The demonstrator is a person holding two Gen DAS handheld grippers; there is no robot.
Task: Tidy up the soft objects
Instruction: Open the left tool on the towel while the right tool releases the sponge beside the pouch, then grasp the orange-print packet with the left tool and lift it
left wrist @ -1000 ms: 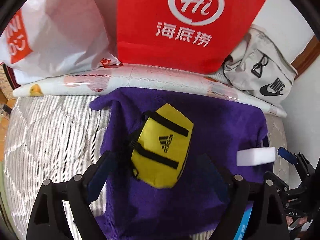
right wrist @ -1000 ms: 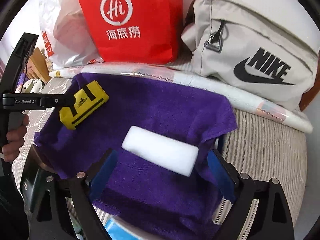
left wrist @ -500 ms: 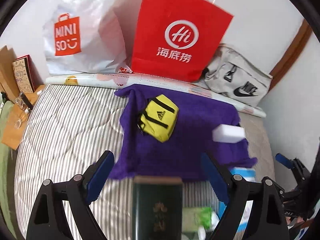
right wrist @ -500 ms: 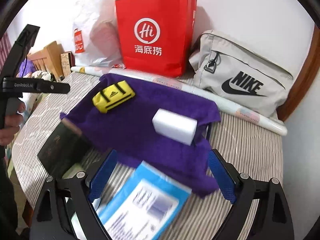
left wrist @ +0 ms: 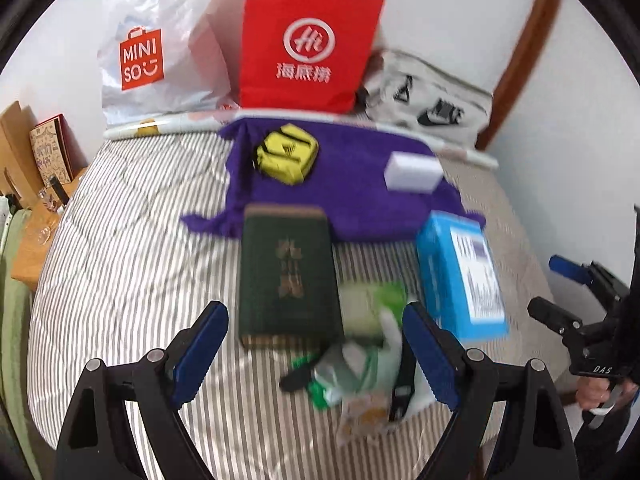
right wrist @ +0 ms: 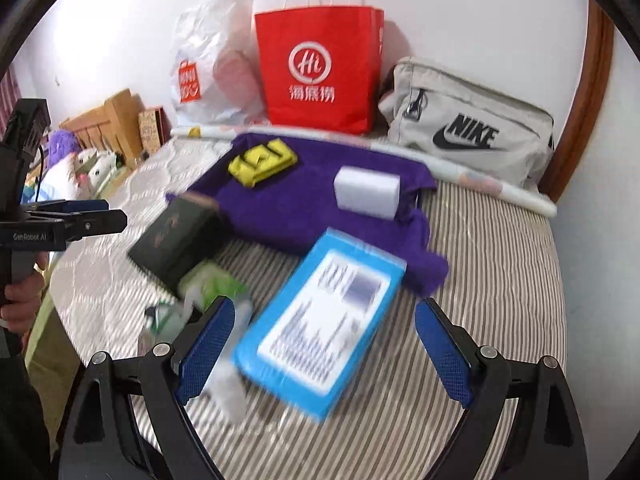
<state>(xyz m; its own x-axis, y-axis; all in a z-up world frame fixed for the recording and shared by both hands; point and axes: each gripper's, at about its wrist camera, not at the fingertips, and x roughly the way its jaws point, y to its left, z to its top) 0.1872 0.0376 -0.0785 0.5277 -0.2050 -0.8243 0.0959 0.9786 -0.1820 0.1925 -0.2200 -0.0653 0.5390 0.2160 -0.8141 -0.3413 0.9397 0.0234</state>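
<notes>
A purple towel [left wrist: 352, 196] [right wrist: 296, 208] lies spread at the far side of the striped bed. On it rest a yellow pouch [left wrist: 287, 155] [right wrist: 262, 163] and a white sponge block [left wrist: 414, 172] [right wrist: 368, 192]. My left gripper [left wrist: 314, 354] hangs open above the near bedding, over a dark green book [left wrist: 286, 272] and a green and white packet [left wrist: 368, 344]. My right gripper [right wrist: 322, 350] is open too, above a blue box [right wrist: 324, 324]. Neither holds anything. The left gripper's fingers [right wrist: 86, 216] show at the left edge of the right wrist view.
A red paper bag [left wrist: 308, 44] [right wrist: 320, 68], a white plastic bag [left wrist: 160, 52] and a grey sports bag [right wrist: 468, 128] stand against the back wall. A rolled sheet [left wrist: 172, 128] lies along the bed's far edge. Wooden furniture [left wrist: 28, 160] stands left of the bed.
Both grippers have pulled back and up from the purple towel. The book, green packet and blue box have come into view in the foreground. Both stayed open.
</notes>
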